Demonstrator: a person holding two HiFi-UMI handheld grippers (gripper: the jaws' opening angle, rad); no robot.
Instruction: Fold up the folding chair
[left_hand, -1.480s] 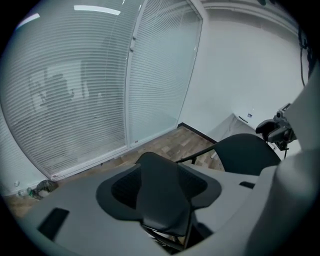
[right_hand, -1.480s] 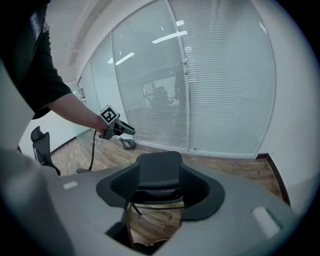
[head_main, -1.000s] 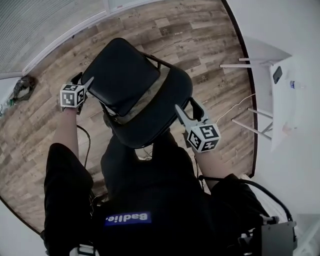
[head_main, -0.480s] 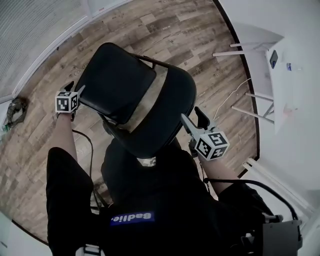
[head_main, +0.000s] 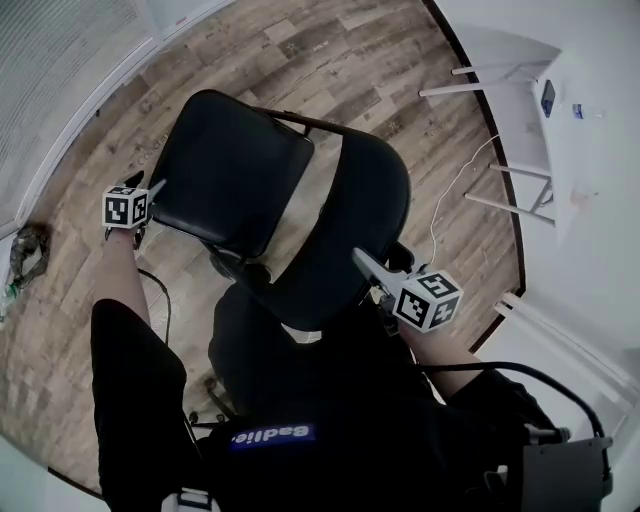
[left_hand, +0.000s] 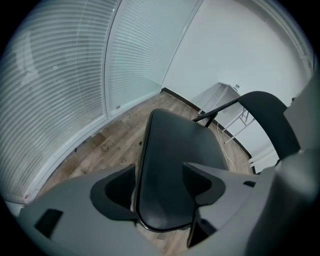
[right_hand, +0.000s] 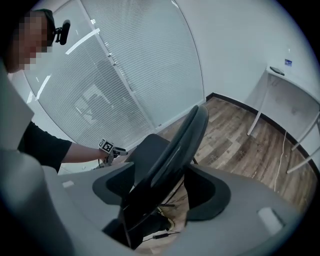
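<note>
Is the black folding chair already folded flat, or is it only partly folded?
Only partly folded: the black chair's seat and backrest stand apart, with wooden floor visible between them.

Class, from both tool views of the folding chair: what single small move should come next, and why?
Probably close the left tool on the seat, ready to swing it up toward the backrest. Both tools' jaws have just been opening: the seat stands between the left's, the backrest between those of the right tool, neither clamped.

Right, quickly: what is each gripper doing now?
Left gripper: open, just widening, black padded chair seat between jaws.
Right gripper: open, just widening, black curved chair backrest between jaws.
</note>
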